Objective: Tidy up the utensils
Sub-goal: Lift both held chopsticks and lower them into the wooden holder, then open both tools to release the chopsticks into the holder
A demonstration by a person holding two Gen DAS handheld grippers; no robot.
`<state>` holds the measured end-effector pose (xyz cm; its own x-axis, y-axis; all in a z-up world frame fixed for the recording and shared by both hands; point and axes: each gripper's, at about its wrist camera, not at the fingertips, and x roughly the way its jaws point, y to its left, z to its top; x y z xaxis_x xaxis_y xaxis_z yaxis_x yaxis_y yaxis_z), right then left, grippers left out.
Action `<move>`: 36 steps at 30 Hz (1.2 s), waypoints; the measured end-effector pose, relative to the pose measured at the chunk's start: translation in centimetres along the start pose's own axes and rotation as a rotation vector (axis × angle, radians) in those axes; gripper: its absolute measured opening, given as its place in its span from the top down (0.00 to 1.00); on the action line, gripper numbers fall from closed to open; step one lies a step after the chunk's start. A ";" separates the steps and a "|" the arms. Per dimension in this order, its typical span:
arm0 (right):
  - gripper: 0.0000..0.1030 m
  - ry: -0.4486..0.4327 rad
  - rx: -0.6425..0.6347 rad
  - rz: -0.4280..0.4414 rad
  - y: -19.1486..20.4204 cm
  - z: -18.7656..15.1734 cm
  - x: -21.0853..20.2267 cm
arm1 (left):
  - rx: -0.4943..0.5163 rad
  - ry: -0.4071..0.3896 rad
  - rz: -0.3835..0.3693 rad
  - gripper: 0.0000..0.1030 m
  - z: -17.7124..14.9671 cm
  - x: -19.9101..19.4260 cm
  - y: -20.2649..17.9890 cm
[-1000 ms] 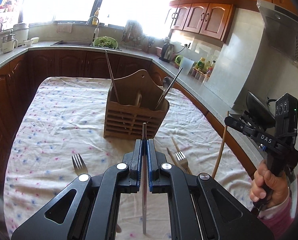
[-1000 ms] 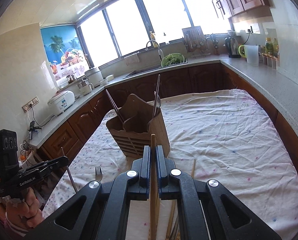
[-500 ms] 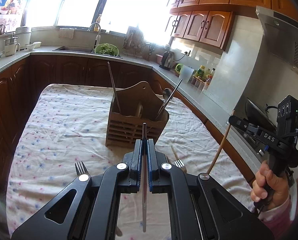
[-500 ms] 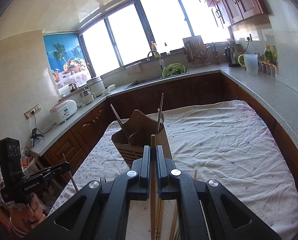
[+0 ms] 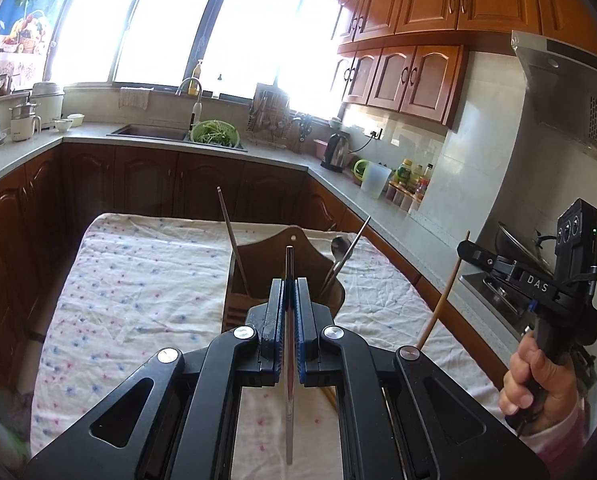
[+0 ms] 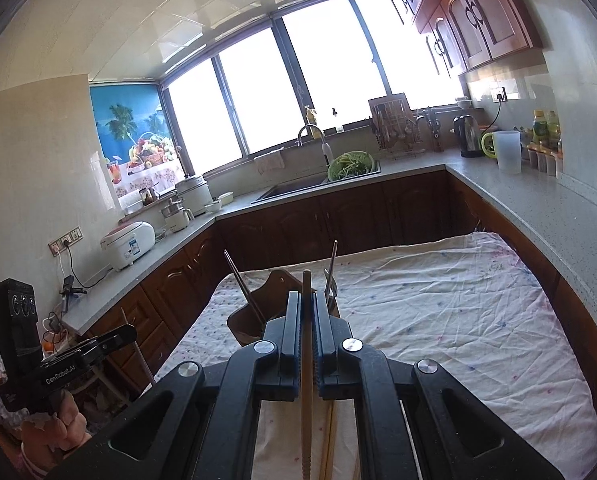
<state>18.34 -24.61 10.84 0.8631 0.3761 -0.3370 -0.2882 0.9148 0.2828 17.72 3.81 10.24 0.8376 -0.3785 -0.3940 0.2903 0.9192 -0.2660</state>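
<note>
My left gripper (image 5: 289, 285) is shut on a thin metal chopstick (image 5: 289, 340) that stands upright between its blue pads. Behind its tip stands the wooden utensil holder (image 5: 258, 268) on the table, with a metal chopstick (image 5: 231, 240) leaning left in it and a spoon (image 5: 340, 247) on the right. My right gripper (image 6: 307, 297) is shut on a wooden chopstick (image 6: 306, 360), with the holder (image 6: 254, 316) just beyond it. From the left wrist view the right gripper (image 5: 468, 250) shows at the right, carrying that wooden chopstick (image 5: 442, 300). The left gripper (image 6: 127, 334) appears at the far left of the right wrist view.
A white cloth with coloured dots (image 5: 138, 280) covers the table. Loose wooden chopsticks (image 6: 330, 440) lie on it beneath the right gripper. Dark cabinets and a grey counter (image 6: 538, 196) wrap around three sides, with a sink (image 5: 150, 132) at the back and a stove (image 5: 498, 280) on the right.
Both grippers have risen with their chopsticks still gripped and tilted up. The holder sits lower in both views, and the forks on the cloth are now hidden behind the left gripper.
</note>
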 end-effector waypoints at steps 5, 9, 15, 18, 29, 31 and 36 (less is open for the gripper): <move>0.95 -0.060 -0.002 0.003 0.5 2.7 1.2 | 0.013 -0.060 0.009 0.96 3.2 0.8 0.4; 0.95 -0.109 -0.011 0.002 1.2 5.0 2.4 | 0.034 -0.120 0.027 0.96 5.9 1.5 0.6; 0.95 -0.177 -0.022 -0.004 2.0 7.7 4.2 | 0.041 -0.182 0.055 0.96 9.3 3.4 1.6; 0.95 -0.187 -0.025 -0.007 1.8 8.5 5.6 | 0.034 -0.211 0.073 0.96 10.5 4.5 2.1; 0.95 -0.162 -0.053 -0.036 1.5 5.4 10.7 | -0.019 -0.242 0.152 0.96 8.0 10.5 4.4; 0.95 -0.146 -0.052 -0.036 1.3 4.5 11.3 | -0.018 -0.232 0.161 0.96 6.8 11.4 4.6; 0.95 -0.112 -0.039 -0.041 0.5 2.4 12.1 | -0.034 -0.167 0.161 0.96 4.2 13.3 5.2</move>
<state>29.68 -19.96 9.01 0.9150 0.3211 -0.2443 -0.2656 0.9351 0.2346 32.37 3.98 7.33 0.9375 -0.2017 -0.2835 0.1335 0.9610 -0.2422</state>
